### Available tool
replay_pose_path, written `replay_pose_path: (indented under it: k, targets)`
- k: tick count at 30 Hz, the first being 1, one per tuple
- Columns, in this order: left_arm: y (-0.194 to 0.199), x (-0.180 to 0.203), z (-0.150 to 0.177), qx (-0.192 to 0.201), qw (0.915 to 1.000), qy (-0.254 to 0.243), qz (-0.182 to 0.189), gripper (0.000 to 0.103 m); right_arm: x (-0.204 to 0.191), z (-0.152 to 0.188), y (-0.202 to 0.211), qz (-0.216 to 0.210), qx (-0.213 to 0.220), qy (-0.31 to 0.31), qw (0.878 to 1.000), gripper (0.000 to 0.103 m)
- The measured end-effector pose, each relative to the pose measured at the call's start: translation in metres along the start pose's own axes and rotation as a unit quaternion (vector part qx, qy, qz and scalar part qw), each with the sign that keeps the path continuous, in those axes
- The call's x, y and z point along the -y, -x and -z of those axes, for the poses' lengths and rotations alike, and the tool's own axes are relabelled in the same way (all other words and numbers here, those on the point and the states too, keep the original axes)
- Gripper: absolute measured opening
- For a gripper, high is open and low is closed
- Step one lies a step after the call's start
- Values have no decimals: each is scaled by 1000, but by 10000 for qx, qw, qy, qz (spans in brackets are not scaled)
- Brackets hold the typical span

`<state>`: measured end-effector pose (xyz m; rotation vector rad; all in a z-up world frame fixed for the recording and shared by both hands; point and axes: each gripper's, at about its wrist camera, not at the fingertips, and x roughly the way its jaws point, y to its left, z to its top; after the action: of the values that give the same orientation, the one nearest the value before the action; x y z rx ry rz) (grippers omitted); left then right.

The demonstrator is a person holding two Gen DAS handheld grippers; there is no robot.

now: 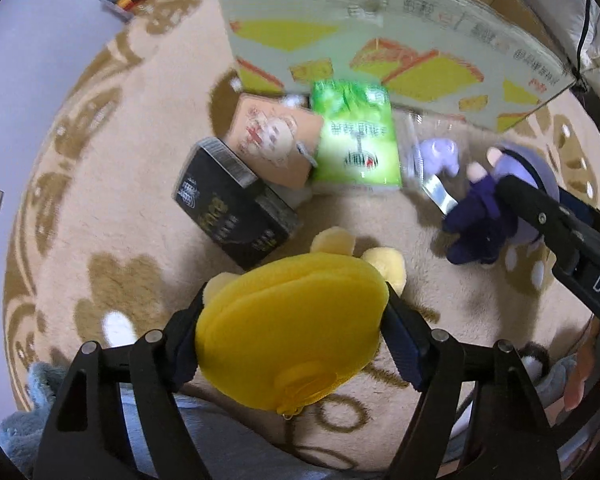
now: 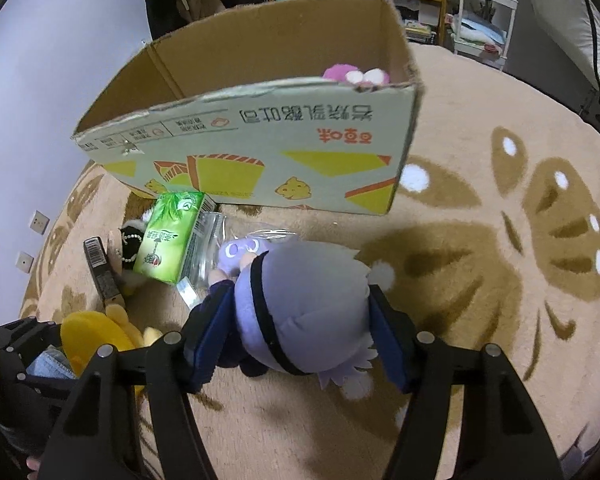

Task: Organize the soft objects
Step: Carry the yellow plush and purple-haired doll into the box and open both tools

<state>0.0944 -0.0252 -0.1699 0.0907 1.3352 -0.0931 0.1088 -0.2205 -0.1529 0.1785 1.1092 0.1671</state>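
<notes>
Soft toys sit in both grippers at once. The left gripper (image 1: 292,328) has its fingers pressed into the sides of a yellow plush (image 1: 292,332), held above the rug (image 1: 120,208); the right gripper (image 2: 296,344) pinches the round lavender head of a purple doll (image 2: 300,312), whose dark body trails forward and to the left, toward the clutter.

What the coming move depends on is the cardboard box (image 2: 260,148), which lies straight ahead of both sets of fingers, its open top facing up and its printed long wall turned toward them. The right gripper looks the nearer (a judgement from the two views), so the doll would likely go over that wall first.

Inside the box, at its far right corner, a pink plush (image 2: 354,76) already rests. Against the box's near wall lie a green tissue pack (image 2: 168,236), a tan carton (image 1: 276,140) and a black box (image 1: 232,204).
</notes>
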Motion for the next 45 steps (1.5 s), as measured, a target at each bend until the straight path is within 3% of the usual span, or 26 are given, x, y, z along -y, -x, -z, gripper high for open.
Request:
replay_pose_path:
  k: [4,6,13,15,19,21,23,26,30,37,45]
  targets:
    - [30,-3,0,693,9976,61,-4,77,1,2,22,124,298,96,9994,70]
    - [56,-12,-2,1236,9922,54,-145,77,-1,2,35,266,494,202,9982,70]
    - [109,-11,5,2606,9648,148,-307,77,0,1,74,408,1165,260,9920,70]
    - [117,-14,3,2739,9612,201,-276,77,2,0,87,431,1425,243,9886,70]
    - [119,-20,-3,2658,9636,266,-134,77,1,-4,102,313,1752,262,9837,70]
    - [125,-22,-3,2794,9595,309,-196,77,1,-4,107,305,1881,291,9812,70]
    - [133,-19,0,3042,9518,263,-285,77,0,-5,113,287,2032,291,9783,70]
    - [152,-14,3,3756,9253,97,-522,77,2,-5,125,229,2410,187,9701,70]
    - [165,-6,0,4295,9003,-228,-664,77,6,-8,135,76,2737,119,9617,70]
    - [180,-1,-20,4651,8820,-445,-611,77,4,-18,145,-22,3004,184,9536,70]
    - [187,-1,-61,4852,8711,-401,-644,77,3,-41,155,80,3379,401,9403,70]
